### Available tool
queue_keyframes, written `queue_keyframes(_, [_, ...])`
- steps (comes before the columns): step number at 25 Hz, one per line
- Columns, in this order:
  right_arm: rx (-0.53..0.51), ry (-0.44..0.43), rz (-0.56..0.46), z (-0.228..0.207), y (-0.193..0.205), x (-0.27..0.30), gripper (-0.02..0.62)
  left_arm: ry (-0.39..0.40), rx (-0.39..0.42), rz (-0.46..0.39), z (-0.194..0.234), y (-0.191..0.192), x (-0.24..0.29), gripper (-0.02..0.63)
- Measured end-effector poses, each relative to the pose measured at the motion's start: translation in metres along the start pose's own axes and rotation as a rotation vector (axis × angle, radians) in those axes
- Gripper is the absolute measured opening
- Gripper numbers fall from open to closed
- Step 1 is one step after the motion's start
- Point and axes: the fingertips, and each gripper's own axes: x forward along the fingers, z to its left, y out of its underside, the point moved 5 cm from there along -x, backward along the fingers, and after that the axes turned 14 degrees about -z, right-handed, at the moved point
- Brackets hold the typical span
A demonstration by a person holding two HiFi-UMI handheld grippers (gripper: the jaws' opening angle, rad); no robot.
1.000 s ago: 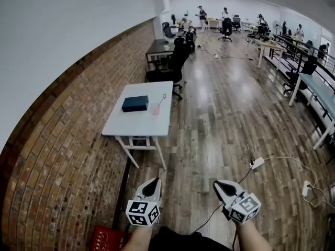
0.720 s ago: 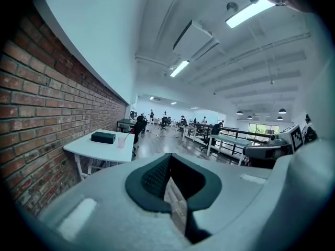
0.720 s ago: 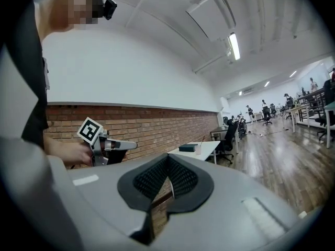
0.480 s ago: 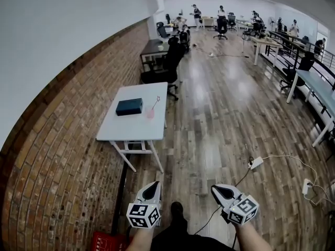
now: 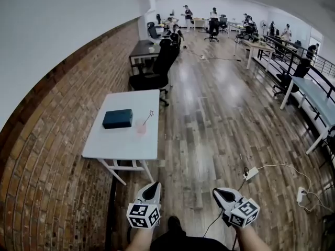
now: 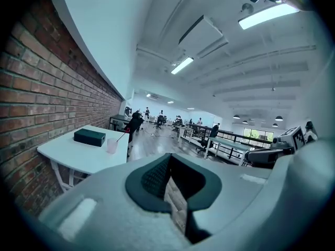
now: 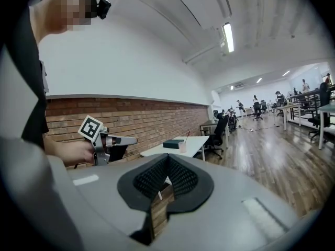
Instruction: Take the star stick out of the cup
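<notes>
Both the grey left gripper (image 5: 152, 186) and right gripper (image 5: 219, 193) are hanging, fingers closed and empty, well short of the white bench (image 5: 104, 145). The approach is probably only beginning, and taking the thin star-topped stick (image 5: 147, 117) from the seemingly pink cup (image 5: 141, 130) is needing opened fingers.

The wood floor (image 5: 209, 140) up to the tabletop (image 5: 118, 140) lies open, with only a power strip (image 5: 251, 173) and its cable off to the right. The tabletop's left side runs beside the brick wall (image 5: 52, 156) and a chair (image 5: 152, 75) stands past its far end, leaving the near end and right side free. The box (image 5: 117, 118) sits just left of the cup (image 5: 141, 129), which has bare tabletop on its near side.
</notes>
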Motion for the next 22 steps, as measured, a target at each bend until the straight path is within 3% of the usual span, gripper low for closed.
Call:
queue_keyframes(7, [-0.022,0.0,0.045,-0.018,-0.023,0.114,0.001,0.02,0.005,-0.015,0.065,-0.027,0.067,0.006])
queue_keyframes(12, [-0.017,-0.104,-0.001,-0.02,-0.023,0.183,0.001,-0.006,0.013,-0.025,0.109,-0.037,0.083,0.006])
queue_keyframes(16, [-0.039,-0.161,0.053,-0.007,-0.015,0.215,0.0,-0.041,0.01,-0.022,0.131,-0.04,0.08,0.006])
queue_keyframes(22, [0.011,-0.206,0.088,-0.014,0.003,0.238,0.0,-0.102,-0.003,0.015,0.151,-0.028,0.081,0.006])
